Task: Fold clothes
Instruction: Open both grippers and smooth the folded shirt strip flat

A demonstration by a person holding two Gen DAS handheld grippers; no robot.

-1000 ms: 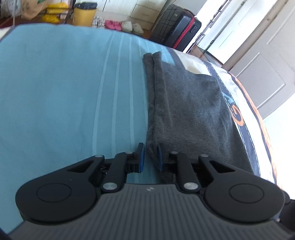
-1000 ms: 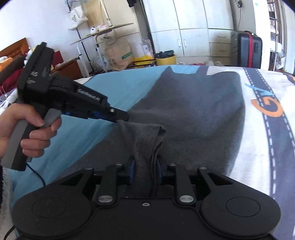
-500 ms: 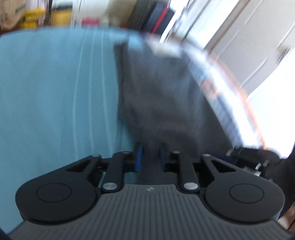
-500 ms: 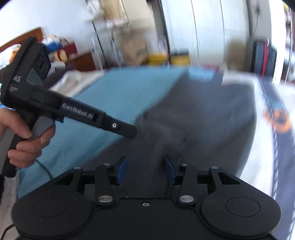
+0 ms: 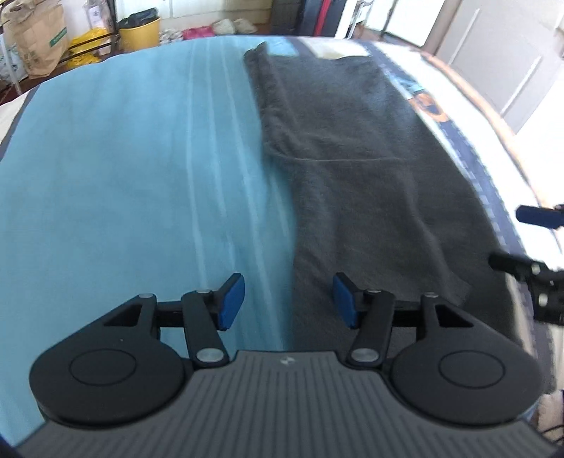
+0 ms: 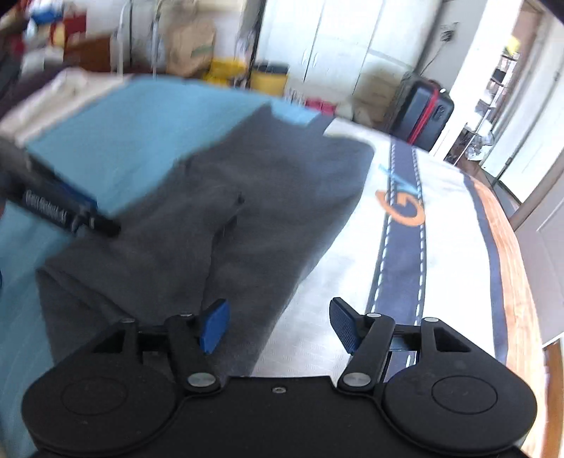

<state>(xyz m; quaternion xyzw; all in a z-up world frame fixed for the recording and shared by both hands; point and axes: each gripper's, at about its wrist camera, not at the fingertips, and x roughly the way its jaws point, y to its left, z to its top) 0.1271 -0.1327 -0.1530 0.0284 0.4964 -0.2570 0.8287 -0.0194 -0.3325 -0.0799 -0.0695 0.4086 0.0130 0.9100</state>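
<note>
Grey garment (image 5: 356, 183) flat on bedspread (image 5: 123, 169); both hand-held grippers spread, empty

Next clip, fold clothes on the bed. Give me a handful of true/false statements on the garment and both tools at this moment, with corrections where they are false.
1. The left tool is open, nothing between its pads. True.
2. The right tool is shut on the grey garment. False: it is open, with no cloth clamped between its pads.
3. The grey garment lies flat on the bed cover. True.
4. The grey garment hangs in the air between both tools. False: it rests on the bed cover, held by neither.
5. A yellow bin stands beyond the bed. True.
</note>
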